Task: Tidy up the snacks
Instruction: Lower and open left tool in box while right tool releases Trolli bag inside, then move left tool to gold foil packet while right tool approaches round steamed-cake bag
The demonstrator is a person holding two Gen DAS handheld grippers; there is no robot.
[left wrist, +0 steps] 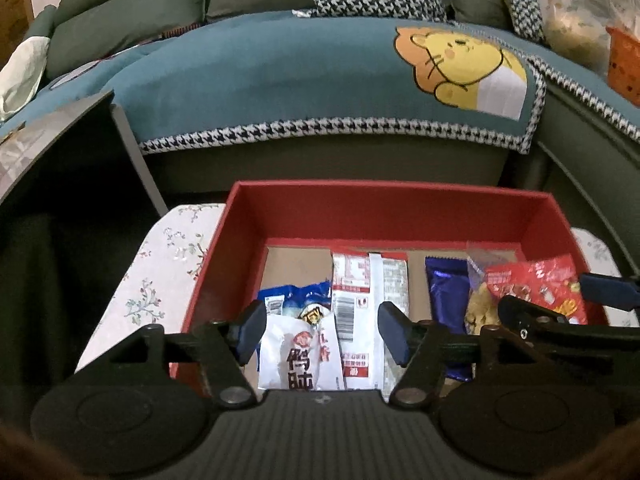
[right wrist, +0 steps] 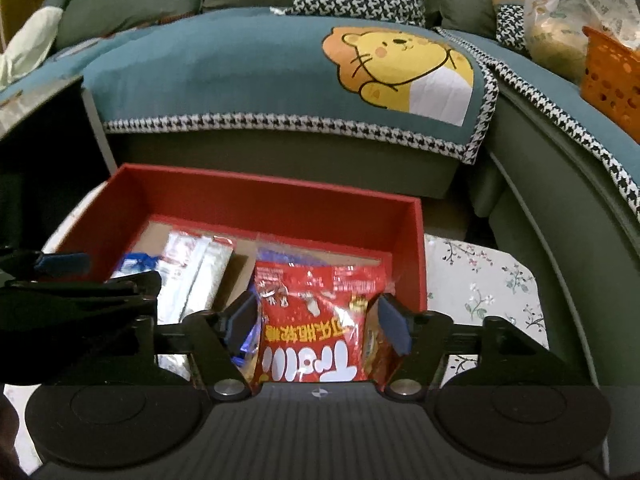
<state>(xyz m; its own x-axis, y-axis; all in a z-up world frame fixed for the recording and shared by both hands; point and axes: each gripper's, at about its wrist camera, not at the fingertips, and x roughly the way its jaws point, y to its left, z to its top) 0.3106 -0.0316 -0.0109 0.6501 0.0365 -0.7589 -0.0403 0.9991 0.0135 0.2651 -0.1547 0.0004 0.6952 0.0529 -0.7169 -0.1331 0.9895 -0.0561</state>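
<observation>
A red box (left wrist: 384, 198) (right wrist: 280, 196) stands on a floral tablecloth and holds several snack packets. My left gripper (left wrist: 322, 334) is open above a white packet with red and black characters (left wrist: 298, 354), beside a red-and-white barcode packet (left wrist: 354, 300), a blue-and-white packet (left wrist: 296, 294) and a dark blue packet (left wrist: 448, 300). My right gripper (right wrist: 316, 326) is open, its pads on either side of a red candy bag (right wrist: 316, 320), not clearly pressing it. The same bag (left wrist: 536, 284) and the right gripper (left wrist: 568, 312) show in the left wrist view.
A green sofa with a teal lion-print cover (left wrist: 320, 76) (right wrist: 280, 76) stands right behind the box. An orange basket (right wrist: 612, 76) and plastic bags (right wrist: 556, 28) sit on the sofa at right. A dark open cabinet (left wrist: 68, 168) is at left. The floral tablecloth (right wrist: 484, 280) shows right of the box.
</observation>
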